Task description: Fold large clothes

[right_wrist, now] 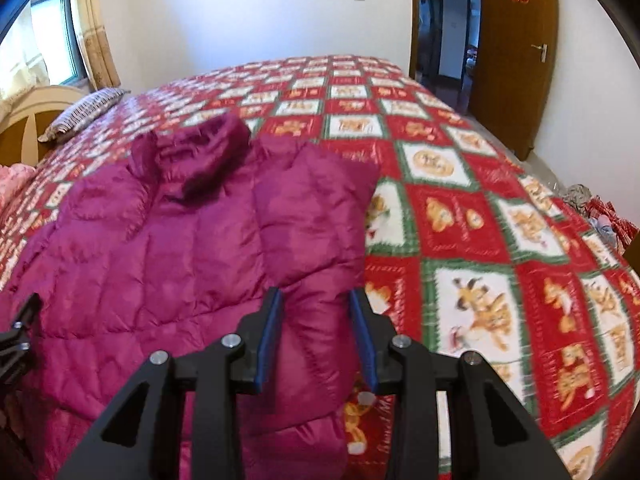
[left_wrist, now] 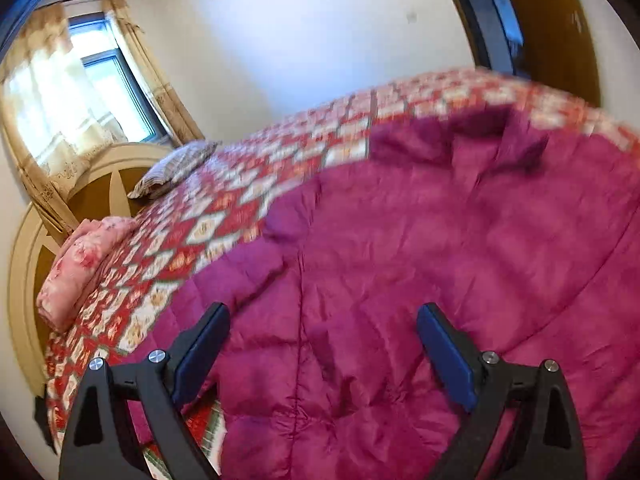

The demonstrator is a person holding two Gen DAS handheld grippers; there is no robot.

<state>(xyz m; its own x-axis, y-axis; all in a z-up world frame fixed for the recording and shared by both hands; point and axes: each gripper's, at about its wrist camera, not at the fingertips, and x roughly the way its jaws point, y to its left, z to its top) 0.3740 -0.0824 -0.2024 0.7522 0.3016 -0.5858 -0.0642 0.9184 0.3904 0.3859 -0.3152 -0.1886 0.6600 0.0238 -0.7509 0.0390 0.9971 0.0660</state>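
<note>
Puffy purple coat [right_wrist: 168, 240] lies spread out on the bed cover [right_wrist: 472, 216], which has red and white squares with little animals on them. The coat's collar [right_wrist: 200, 148] points away toward the far end of the bed. One sleeve [right_wrist: 316, 216] is folded over the coat's front, along the side nearest the bare bed cover.

The right gripper [right_wrist: 316, 320] sits over that sleeve, and its two blue pads squeeze the puffy cloth between them, so it is grasping the sleeve.

The left gripper [left_wrist: 320, 344] hangs above the other side of the coat with its fingers spread wide apart. Nothing is between them, so it is let go.

Beyond the coat, near the headboard [left_wrist: 24, 280], are a striped pillow [left_wrist: 176, 168] and a folded pink blanket [left_wrist: 80, 264]. A brown door [right_wrist: 516, 52] stands open past the far corner of the bed.
</note>
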